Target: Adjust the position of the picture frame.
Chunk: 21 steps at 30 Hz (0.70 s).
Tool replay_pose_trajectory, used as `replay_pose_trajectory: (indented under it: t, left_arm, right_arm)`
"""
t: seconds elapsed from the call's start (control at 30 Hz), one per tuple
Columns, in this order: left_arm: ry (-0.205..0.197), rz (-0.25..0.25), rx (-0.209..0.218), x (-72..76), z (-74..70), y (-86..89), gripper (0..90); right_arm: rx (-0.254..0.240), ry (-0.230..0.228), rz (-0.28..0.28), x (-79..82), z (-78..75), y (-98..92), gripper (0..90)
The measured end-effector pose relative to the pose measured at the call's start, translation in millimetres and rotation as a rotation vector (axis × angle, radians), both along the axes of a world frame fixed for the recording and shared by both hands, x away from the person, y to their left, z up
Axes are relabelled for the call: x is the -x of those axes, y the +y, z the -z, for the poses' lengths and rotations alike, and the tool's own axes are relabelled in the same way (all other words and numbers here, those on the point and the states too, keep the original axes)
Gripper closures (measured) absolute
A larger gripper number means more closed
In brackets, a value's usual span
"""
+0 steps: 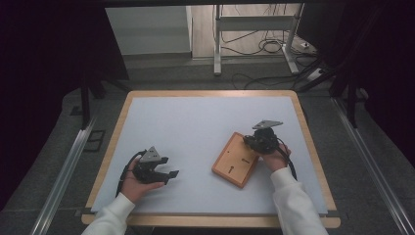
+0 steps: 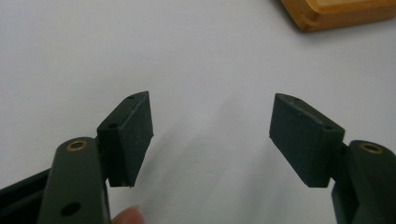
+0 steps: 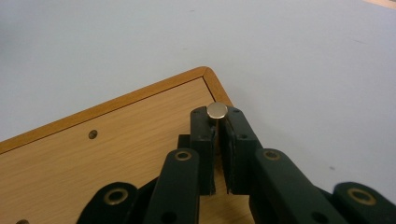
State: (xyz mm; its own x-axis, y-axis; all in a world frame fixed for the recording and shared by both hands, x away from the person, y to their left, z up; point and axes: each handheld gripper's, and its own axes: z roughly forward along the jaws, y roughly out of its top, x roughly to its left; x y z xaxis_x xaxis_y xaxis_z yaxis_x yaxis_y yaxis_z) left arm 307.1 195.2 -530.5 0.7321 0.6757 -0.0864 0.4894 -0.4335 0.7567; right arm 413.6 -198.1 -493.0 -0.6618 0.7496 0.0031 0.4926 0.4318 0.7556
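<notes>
A flat wooden board point(image 1: 235, 161) with a raised rim lies right of the table's centre. Its top point(image 3: 116, 154) has small holes, one of them point(image 3: 93, 134) near the rim. My right gripper point(image 3: 218, 122) sits low over the board's far right corner, shut on a small silver pin point(image 3: 217, 110) whose round head shows at the jaw tips. From above, that gripper point(image 1: 249, 142) is at the board's upper right edge. My left gripper point(image 1: 171, 175) rests on the white mat at the left, open with nothing between its pads point(image 2: 212, 135). The board's corner point(image 2: 336, 11) shows beyond it.
A white mat point(image 1: 195, 127) covers the wooden-edged table point(image 1: 313, 147). Behind the table stand a metal frame point(image 1: 218, 44) and loose cables point(image 1: 264, 46) on the floor. Rails run along both sides of the table.
</notes>
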Motion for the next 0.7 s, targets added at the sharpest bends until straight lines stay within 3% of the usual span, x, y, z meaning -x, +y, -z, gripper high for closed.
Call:
replay_pose_trajectory:
  t: [0.13,0.7]
  left_arm:
    - [-0.002,-0.002,0.002,0.1,-0.5,0.8,29.9]
    - [-0.003,-0.007,-0.001,-0.4,-0.5,2.2,29.9]
  right_arm:
    - [-0.041,0.006,-0.028,5.2,-1.2,7.2,84.2]
    - [-0.053,0.011,-0.163,23.2,2.4,53.0,83.6]
